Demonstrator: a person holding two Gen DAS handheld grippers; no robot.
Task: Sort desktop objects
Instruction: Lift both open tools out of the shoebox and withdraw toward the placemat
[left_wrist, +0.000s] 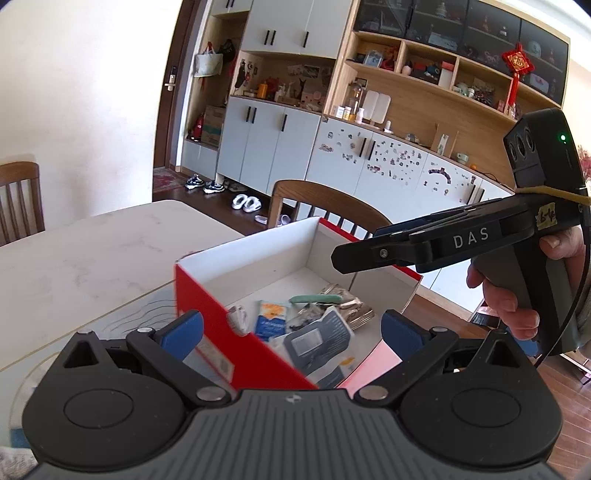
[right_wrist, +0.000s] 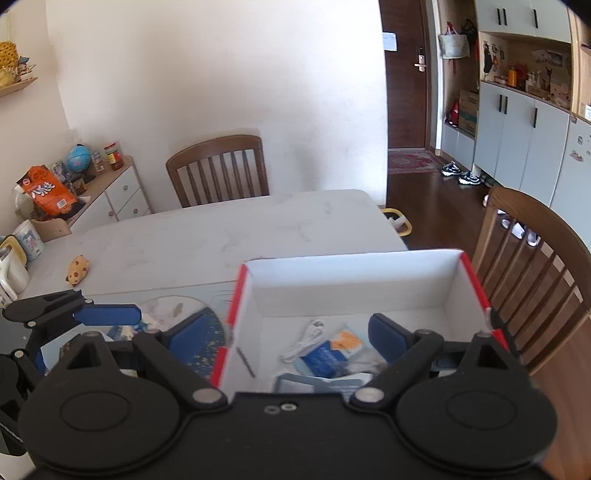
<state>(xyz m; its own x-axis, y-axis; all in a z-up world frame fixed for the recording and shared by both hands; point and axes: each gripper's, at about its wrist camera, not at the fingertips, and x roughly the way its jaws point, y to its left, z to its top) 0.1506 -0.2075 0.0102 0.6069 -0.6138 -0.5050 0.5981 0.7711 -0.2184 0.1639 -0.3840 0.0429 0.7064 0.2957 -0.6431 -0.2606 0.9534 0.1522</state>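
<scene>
Far left on the counter (right_wrist: 166, 236), well apart from everything else: a small spotted toy (right_wrist: 77, 270), lying alone and probably not sorted yet. Shown only by the right wrist view.

Next, the left gripper (left_wrist: 293, 332): fingers (left_wrist: 184, 330) spread wide, holding nothing, one on each side of the red wall of the box (left_wrist: 207, 306) without pressing on it. Probably held so because nothing is left to carry.

Then the box itself, open at the top, near the right end of the counter, serving as the collecting place. Inside, loose on the white bottom: a blue and orange packet (left_wrist: 271, 317), a green item (left_wrist: 314, 298), crumpled foil wrappers (left_wrist: 347, 299) and a blue-grey card (left_wrist: 317, 341). Added by the right wrist view only: a white cable (right_wrist: 306, 339) and a thin dark stick (right_wrist: 245, 362) near the left wall.

Further right, the right gripper (right_wrist: 291, 332): also wide open and empty, raised over the box and pointing down into it. Visible only from the left wrist view: the hand (left_wrist: 509, 295) around its handle.
</scene>
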